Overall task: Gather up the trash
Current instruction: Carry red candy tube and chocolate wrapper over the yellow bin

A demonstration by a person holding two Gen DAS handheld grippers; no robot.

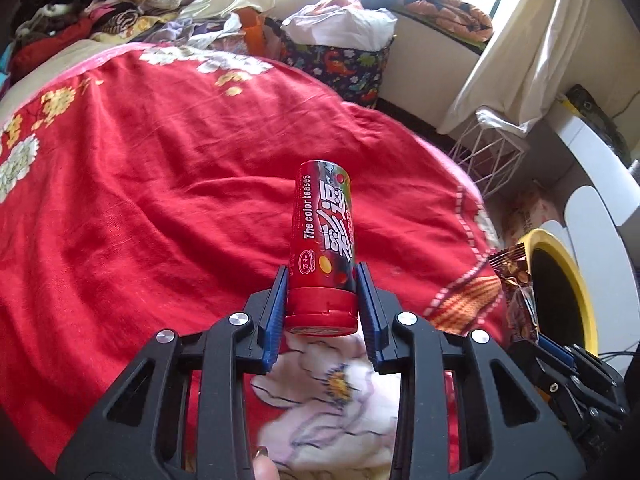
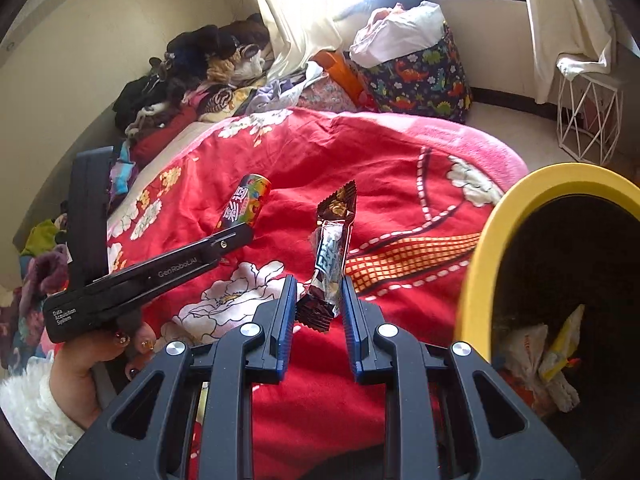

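My left gripper (image 1: 322, 280) is shut on a red candy tube (image 1: 322, 236) near its red cap and holds it above the red flowered bedspread (image 1: 160, 184). The tube also shows in the right wrist view (image 2: 244, 204), with the left gripper (image 2: 236, 236) on it. My right gripper (image 2: 318, 288) is shut on a brown snack wrapper (image 2: 330, 256) and holds it upright above the bed. The wrapper shows in the left wrist view (image 1: 514, 276) beside a yellow-rimmed bin (image 1: 564, 280). That bin (image 2: 500, 232) stands right of the right gripper, with trash inside.
A dinosaur-print bag (image 2: 420, 76) with white plastic on top stands beyond the bed. Piled clothes (image 2: 192, 76) lie along the bed's far left side. A white wire basket (image 2: 588, 116) stands on the floor at the right, by a curtain.
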